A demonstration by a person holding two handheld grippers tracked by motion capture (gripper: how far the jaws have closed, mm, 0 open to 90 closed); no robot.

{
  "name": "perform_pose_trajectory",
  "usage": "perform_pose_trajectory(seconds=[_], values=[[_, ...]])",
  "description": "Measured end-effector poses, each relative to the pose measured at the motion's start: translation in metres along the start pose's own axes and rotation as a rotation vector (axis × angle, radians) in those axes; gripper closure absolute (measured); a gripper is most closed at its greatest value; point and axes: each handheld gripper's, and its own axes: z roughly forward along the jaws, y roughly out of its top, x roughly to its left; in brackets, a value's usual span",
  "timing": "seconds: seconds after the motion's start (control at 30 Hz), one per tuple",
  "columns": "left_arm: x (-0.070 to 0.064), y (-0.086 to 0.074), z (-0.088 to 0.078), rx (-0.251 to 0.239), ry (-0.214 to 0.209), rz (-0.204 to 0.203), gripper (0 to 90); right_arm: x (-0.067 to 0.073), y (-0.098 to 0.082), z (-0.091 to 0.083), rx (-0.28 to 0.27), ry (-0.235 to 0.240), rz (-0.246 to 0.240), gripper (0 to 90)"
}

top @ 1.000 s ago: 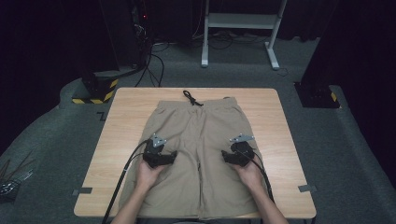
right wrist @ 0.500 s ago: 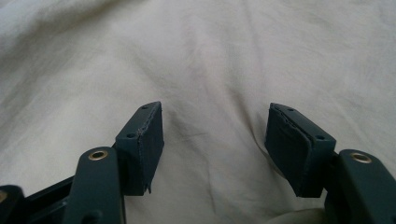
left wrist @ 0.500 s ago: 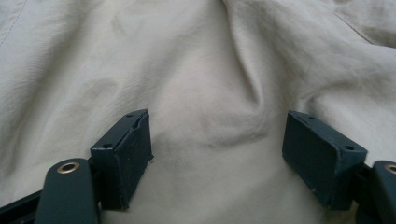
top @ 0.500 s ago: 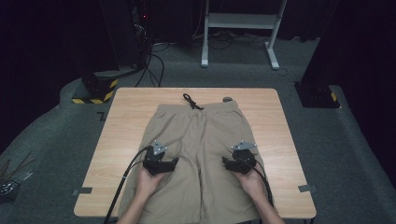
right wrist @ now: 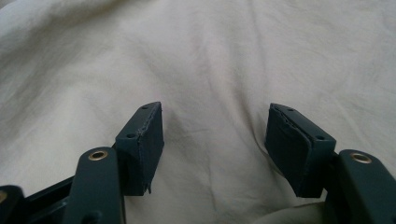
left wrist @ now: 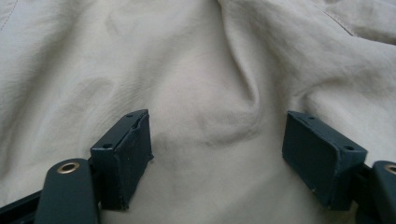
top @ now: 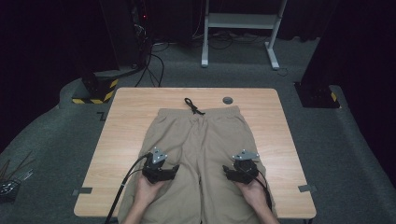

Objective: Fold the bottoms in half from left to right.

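Note:
Beige shorts lie flat on the wooden table, waistband and black drawstring at the far side, legs toward the person. My left gripper rests over the left leg, my right gripper over the right leg. In the left gripper view the jaws stand wide apart, the gripper open just above wrinkled beige cloth. In the right gripper view the gripper is open too, with smooth cloth between its jaws and nothing pinched.
A small grey disc is set in the tabletop behind the waistband. Bare wood runs along both sides of the shorts. Beyond the table stand a white desk frame and dark equipment with cables on the floor.
Both hands have drawn the grippers back toward the person, down the shorts' legs. The shorts lie as before.

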Motion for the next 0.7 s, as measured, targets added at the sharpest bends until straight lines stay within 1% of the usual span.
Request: perform_pose_trajectory(seconds=[0.03, 0.07, 0.17, 0.33, 0.4, 0.47, 0.57, 0.67, 0.7], values=[[0.0, 0.0, 0.0, 0.0, 0.0, 0.0, 24.0, 0.0, 0.0, 0.0, 0.0, 0.0, 0.0, 37.1], [-0.002, -0.002, -0.002, 0.0, 0.0, 0.009, 24.0, 0.002, -0.002, -0.003, 0.004, 0.002, -0.002, 37.1], [-0.005, -0.004, -0.005, -0.001, -0.012, -0.002, 24.0, 0.004, -0.005, -0.006, 0.007, 0.007, -0.006, 37.1], [-0.008, -0.008, -0.009, -0.004, -0.018, 0.0, 24.0, 0.008, -0.01, -0.01, 0.0, 0.007, -0.009, 37.2], [-0.011, -0.011, -0.012, -0.002, -0.021, 0.008, 24.0, 0.011, -0.015, -0.013, -0.003, 0.008, -0.007, 37.1], [-0.013, -0.012, -0.014, -0.002, -0.026, 0.005, 24.0, 0.012, -0.017, -0.015, -0.005, 0.009, -0.013, 37.1], [-0.017, -0.017, -0.019, -0.004, -0.032, 0.013, 24.0, 0.014, -0.02, -0.019, -0.005, 0.012, -0.015, 37.1], [-0.019, -0.019, -0.022, -0.007, -0.047, 0.007, 24.1, 0.016, -0.022, -0.021, 0.001, 0.017, -0.019, 37.1], [-0.02, -0.02, -0.023, -0.007, -0.051, 0.011, 24.5, 0.016, -0.022, -0.022, 0.004, 0.019, -0.021, 37.1]])
